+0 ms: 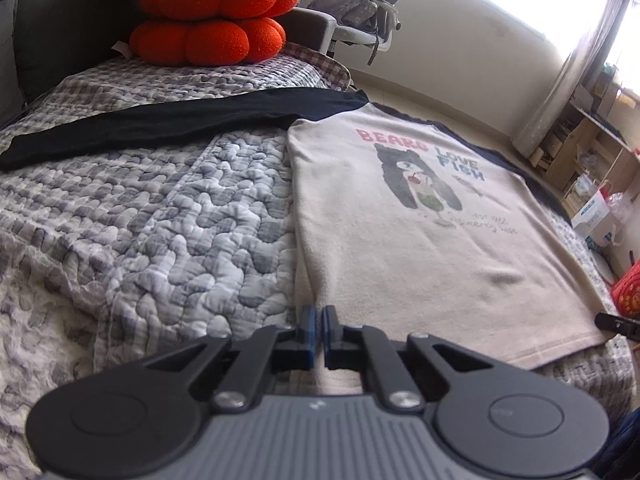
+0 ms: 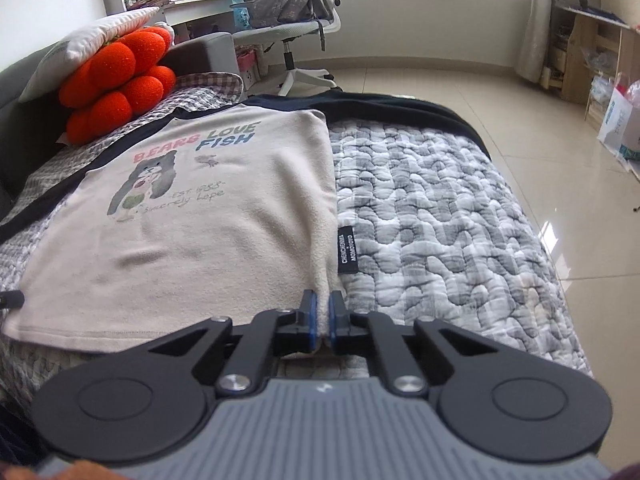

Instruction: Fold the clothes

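Quilted bed [image 2: 440,208], cream shirt [image 2: 200,220] flat, lengthwise away, collar far, left tongs [image 1: 319,314] and right tongs [image 2: 323,300] pinching hem corners.

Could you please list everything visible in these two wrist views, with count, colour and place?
shirt: one, cream with dark sleeves and a bear print, spread flat on the bed.
quilt: one, grey-white, covering the bed.
pumpkin cushions: two, orange, stacked at the bed's head.
pillow: one, white, on top of the cushions.
office chair: one, white-grey, beyond the bed, bag on its seat.
wooden shelves: light wood, by the curtain.
left hand-held gripper: black, blue pads, shut on the shirt's hem corner.
right hand-held gripper: same, shut on the opposite hem corner.
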A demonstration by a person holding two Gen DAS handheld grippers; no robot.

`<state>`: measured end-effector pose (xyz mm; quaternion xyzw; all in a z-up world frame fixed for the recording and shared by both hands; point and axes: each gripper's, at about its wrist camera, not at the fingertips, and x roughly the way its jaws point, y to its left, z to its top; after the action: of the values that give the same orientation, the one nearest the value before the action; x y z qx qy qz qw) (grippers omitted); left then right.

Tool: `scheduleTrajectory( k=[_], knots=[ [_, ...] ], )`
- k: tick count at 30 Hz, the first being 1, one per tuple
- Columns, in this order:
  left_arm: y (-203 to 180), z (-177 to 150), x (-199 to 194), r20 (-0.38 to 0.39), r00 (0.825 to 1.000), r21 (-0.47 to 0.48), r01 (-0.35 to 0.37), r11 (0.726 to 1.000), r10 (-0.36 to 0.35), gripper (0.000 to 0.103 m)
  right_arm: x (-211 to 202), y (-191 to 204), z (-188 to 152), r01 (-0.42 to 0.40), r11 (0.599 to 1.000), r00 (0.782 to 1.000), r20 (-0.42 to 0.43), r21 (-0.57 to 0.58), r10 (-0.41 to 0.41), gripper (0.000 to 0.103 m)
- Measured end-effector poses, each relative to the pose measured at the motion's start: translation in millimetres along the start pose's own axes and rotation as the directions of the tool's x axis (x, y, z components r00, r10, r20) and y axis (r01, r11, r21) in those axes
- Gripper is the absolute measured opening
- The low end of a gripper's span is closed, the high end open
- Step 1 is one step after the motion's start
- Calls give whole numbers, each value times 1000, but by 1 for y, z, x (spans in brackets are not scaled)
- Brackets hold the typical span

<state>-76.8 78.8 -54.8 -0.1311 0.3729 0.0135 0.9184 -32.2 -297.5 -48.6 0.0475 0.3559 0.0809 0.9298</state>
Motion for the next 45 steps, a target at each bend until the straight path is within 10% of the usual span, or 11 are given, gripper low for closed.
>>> scheduleTrajectory(
  k=[11,19,33,45],
  knots=[
    [2,11,-24,50,998,-21,31,999,-30,3,-29,-4,4,-59,998,997,50,12,59,6],
    [-4,0,1,-21,999,65,-38,997,40,4,1,4,-1,28,998,998,-63,-64,-32,8],
    [5,19,-25,84,994,9,-69,998,68,25,-15,-15,9,-8,999,1000,18,47,7,38],
    [-34,77,-19,121,992,-3,-29,1000,30,27,15,-44,89,-85,990,994,73,110,77,38]
  ],
)
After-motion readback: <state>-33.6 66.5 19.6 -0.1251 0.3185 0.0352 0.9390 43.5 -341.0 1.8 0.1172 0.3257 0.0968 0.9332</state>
